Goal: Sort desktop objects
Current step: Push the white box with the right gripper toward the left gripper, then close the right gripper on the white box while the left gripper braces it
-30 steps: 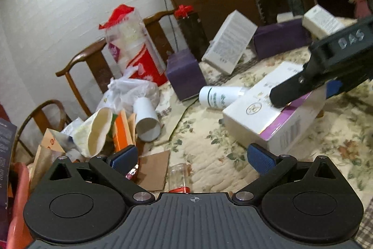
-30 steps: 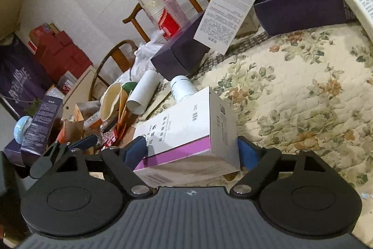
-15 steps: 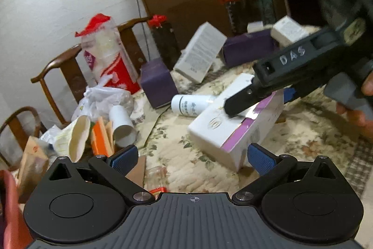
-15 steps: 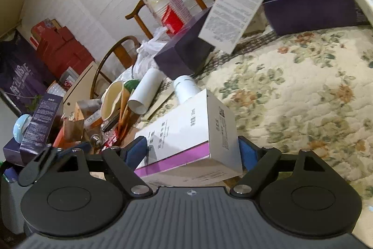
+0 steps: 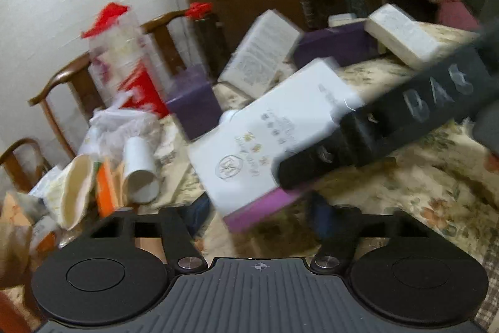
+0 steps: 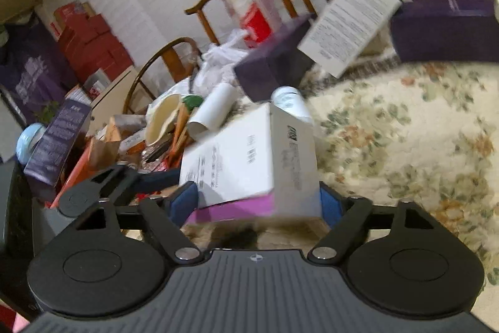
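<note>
A white box with a purple edge (image 6: 249,164) sits between the blue pads of my right gripper (image 6: 259,202), which is shut on it and holds it tilted above the floral tablecloth (image 6: 405,130). In the left wrist view the same box (image 5: 268,139) hangs just ahead of my left gripper (image 5: 259,217), with the right gripper's black body (image 5: 389,120) on its right side. My left gripper is open and empty, its pads blurred. A white bottle (image 6: 290,103) lies behind the box.
Purple boxes (image 6: 274,64) (image 5: 336,46) and white boxes (image 6: 349,21) (image 5: 402,33) stand at the back. Paper cups (image 5: 140,170), bags and scraps crowd the table's left edge. Wooden chairs (image 5: 71,83) stand behind.
My right gripper has lifted the white box off the table and tilted it. My left gripper has moved closer, so the box now fills the space ahead of its pads.
</note>
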`<state>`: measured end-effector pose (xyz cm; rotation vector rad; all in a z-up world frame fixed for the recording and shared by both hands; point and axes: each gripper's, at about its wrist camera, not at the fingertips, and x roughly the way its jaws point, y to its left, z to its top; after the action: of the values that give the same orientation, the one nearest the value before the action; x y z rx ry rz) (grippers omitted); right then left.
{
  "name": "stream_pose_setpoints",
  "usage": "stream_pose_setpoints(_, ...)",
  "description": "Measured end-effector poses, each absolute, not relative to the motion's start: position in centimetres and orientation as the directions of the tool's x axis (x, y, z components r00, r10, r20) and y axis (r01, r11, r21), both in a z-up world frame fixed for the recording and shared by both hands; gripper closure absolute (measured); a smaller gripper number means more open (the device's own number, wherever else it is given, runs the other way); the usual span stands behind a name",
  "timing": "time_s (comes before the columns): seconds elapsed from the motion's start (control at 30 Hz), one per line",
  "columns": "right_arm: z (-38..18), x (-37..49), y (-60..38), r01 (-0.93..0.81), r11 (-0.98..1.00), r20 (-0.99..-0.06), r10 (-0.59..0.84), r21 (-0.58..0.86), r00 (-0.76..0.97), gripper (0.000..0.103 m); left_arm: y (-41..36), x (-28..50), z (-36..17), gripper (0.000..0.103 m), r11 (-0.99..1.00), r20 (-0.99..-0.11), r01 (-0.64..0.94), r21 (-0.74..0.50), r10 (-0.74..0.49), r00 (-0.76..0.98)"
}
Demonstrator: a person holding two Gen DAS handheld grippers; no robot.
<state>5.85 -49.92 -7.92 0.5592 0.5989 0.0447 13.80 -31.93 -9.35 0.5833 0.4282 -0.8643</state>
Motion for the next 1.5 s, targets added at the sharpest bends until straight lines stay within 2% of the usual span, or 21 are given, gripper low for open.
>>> stream_pose_setpoints(0.03, -7.8, 5.9, -49.6, 0.111, 0.853, -0.529, 0.209, 0.51, 0.823, 0.035, -31.7, 14.1, -9.1, 0.044, 0.53, -0.562, 0.794, 0.299, -0.574, 0.595)
stream_pose_setpoints(0.1, -7.6, 5.9, -49.0, 0.093, 0.863, -0.525, 0.214, 0.497, 0.824, 0.036, -31.2, 14.5, -8.9, 0.044, 0.529, -0.577, 0.804, 0.273, -0.579, 0.576)
stream_pose_setpoints(0.13, -7.5, 5.9, -48.7, 0.089, 0.87, -0.527, 0.209, 0.486, 0.824, 0.036, -30.8, 14.6, -8.8, 0.04, 0.533, -0.582, 0.805, 0.26, -0.579, 0.572)
stream_pose_setpoints(0.27, -7.6, 6.0, -48.5, 0.081, 0.854, -0.519, 0.234, 0.513, 0.822, 0.039, -30.2, 14.3, -8.5, 0.039, 0.538, -0.57, 0.802, 0.259, -0.586, 0.576)
stream_pose_setpoints(0.33, -7.4, 5.9, -48.2, 0.069, 0.861, -0.512, 0.234, 0.505, 0.826, 0.047, -30.1, 13.7, -8.1, 0.039, 0.532, -0.554, 0.801, 0.276, -0.593, 0.585)
stream_pose_setpoints(0.4, -6.9, 5.8, -47.7, 0.046, 0.869, -0.496, 0.237, 0.493, 0.835, 0.05, -30.2, 13.4, -7.7, 0.028, 0.521, -0.539, 0.802, 0.292, -0.603, 0.588)
stream_pose_setpoints(0.47, -6.3, 5.8, -47.2, 0.044, 0.881, -0.514, 0.233, 0.471, 0.826, 0.048, -30.4, 13.5, -7.7, 0.001, 0.509, -0.558, 0.809, 0.293, -0.596, 0.577)
stream_pose_setpoints(0.5, -6.3, 5.9, -47.1, 0.057, 0.878, -0.541, 0.239, 0.475, 0.806, 0.035, -30.4, 13.5, -7.9, 0.0, 0.505, -0.563, 0.809, 0.299, -0.591, 0.577)
stream_pose_setpoints(0.53, -6.4, 5.8, -47.3, 0.074, 0.868, -0.554, 0.245, 0.49, 0.796, 0.016, -30.2, 13.4, -8.0, 0.0, 0.508, -0.552, 0.801, 0.317, -0.588, 0.591)
stream_pose_setpoints(0.57, -6.4, 5.4, -47.7, 0.093, 0.859, -0.552, 0.237, 0.503, 0.799, 0.01, -30.0, 13.4, -8.1, 0.0, 0.506, -0.547, 0.792, 0.341, -0.579, 0.605)
stream_pose_setpoints(0.7, -6.2, 3.3, -49.8, 0.105, 0.852, -0.522, 0.213, 0.513, 0.826, 0.006, -29.0, 14.1, -7.8, 0.0, 0.495, -0.542, 0.787, 0.369, -0.573, 0.615)
stream_pose_setpoints(0.8, -6.1, 2.4, -51.9, 0.163, 0.817, -0.526, 0.191, 0.554, 0.829, 0.006, -28.8, 15.3, -7.3, 0.0, 0.511, -0.538, 0.768, 0.385, -0.553, 0.637)
stream_pose_setpoints(1.0, -7.3, 3.7, -54.7, 0.213, 0.68, -0.471, 0.218, 0.702, 0.855, 0.005, -28.9, 17.9, -6.2, 0.0, 0.594, -0.55, 0.781, 0.194, -0.593, 0.588)
stream_pose_setpoints(1.1, -8.3, 5.2, -54.4, 0.205, 0.63, -0.455, 0.264, 0.749, 0.851, 0.005, -30.1, 17.9, -6.7, 0.001, 0.575, -0.547, 0.791, 0.21, -0.601, 0.582)
stream_pose_setpoints(1.27, -9.3, 6.9, -53.2, 0.203, 0.641, -0.462, 0.265, 0.74, 0.846, 0.005, -31.4, 17.6, -6.8, 0.0, 0.536, -0.526, 0.821, 0.195, -0.65, 0.549)
stream_pose_setpoints(1.37, -9.3, 7.4, -52.7, 0.199, 0.671, -0.47, 0.25, 0.715, 0.847, 0.01, -31.9, 16.9, -7.0, 0.001, 0.497, -0.513, 0.847, 0.191, -0.685, 0.518)
stream_pose_setpoints(1.5, -9.4, 7.8, -52.1, 0.193, 0.726, -0.495, 0.227, 0.66, 0.839, 0.027, -32.3, 16.1, -7.4, 0.001, 0.45, -0.503, 0.876, 0.175, -0.724, 0.472)
